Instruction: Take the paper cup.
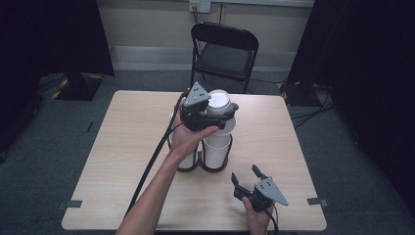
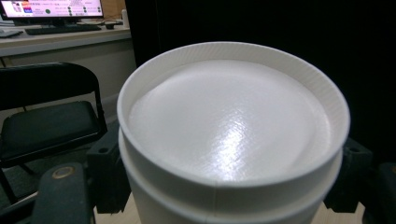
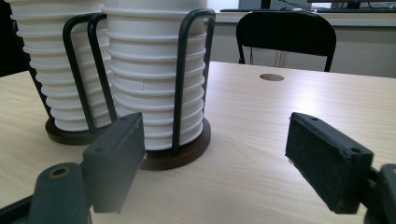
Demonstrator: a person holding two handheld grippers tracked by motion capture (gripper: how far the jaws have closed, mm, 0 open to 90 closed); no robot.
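**High view: left gripper clamped on top cup of right-hand stack**

High view has the left gripper [image 1: 222,116] closed on the topmost white ribbed paper cup [image 1: 219,102], upside down, sitting at the top of the nearer-to-centre stack of white paper cups [image 1: 217,147] in a black wire holder with dark round bases [image 1: 201,166] on the light wood table [image 1: 122,147]. Left gripper view confirms it: both jaws press the cup wall just under the base rim [image 2: 233,186].

Right gripper [image 1: 246,181] rests low near the table's front edge, jaws wide apart with nothing between them (right gripper view shows them well clear of the holder).

Risks, as I judge them:
- Nested cups may stick, so 2 or more could lift together.
- Squeeze is high on thin paper; wall could dent or slip out.
- Tilted pull could snag the wire uprights and drag the holder, since nothing steadies it.

Counts: 2 cup stacks, 1 twin holder, 2 grippers, 1 black folding chair [image 1: 225,51]. Cups per stack too many to count surely.
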